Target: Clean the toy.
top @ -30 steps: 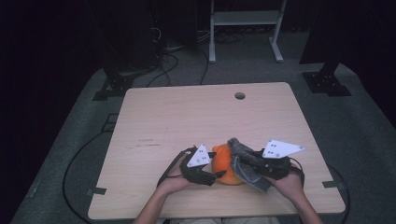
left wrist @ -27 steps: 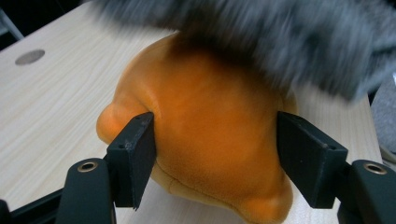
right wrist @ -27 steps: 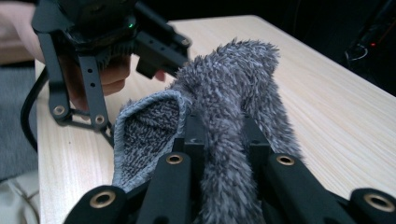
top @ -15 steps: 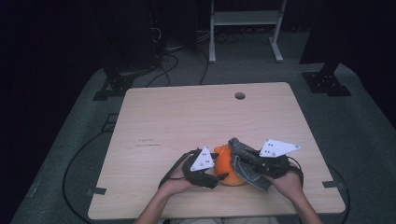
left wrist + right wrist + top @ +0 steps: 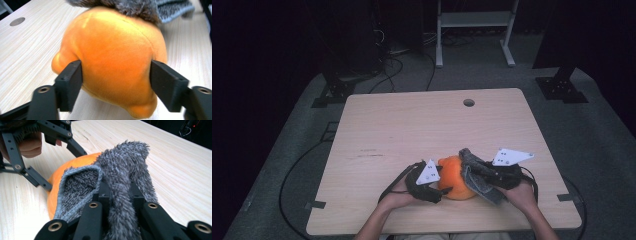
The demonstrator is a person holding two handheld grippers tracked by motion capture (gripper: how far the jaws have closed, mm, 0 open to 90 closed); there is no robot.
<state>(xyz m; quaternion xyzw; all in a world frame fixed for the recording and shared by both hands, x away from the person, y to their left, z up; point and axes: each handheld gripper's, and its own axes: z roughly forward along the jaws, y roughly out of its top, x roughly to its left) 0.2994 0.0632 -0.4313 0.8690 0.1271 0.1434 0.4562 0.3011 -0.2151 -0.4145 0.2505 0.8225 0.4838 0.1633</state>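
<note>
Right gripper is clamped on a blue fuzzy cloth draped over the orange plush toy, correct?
Not quite: the cloth is grey, not blue, as the right gripper view shows. The rest stands: the right gripper is clamped on it, and it drapes over the orange plush toy.

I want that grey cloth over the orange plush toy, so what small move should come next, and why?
Probably draw the right tongs, shut on the grey cloth, farther across the orange plush toy. The cloth reaches only its top edge, and the left tongs, jaws just opening, flank the toy to steady it.
</note>
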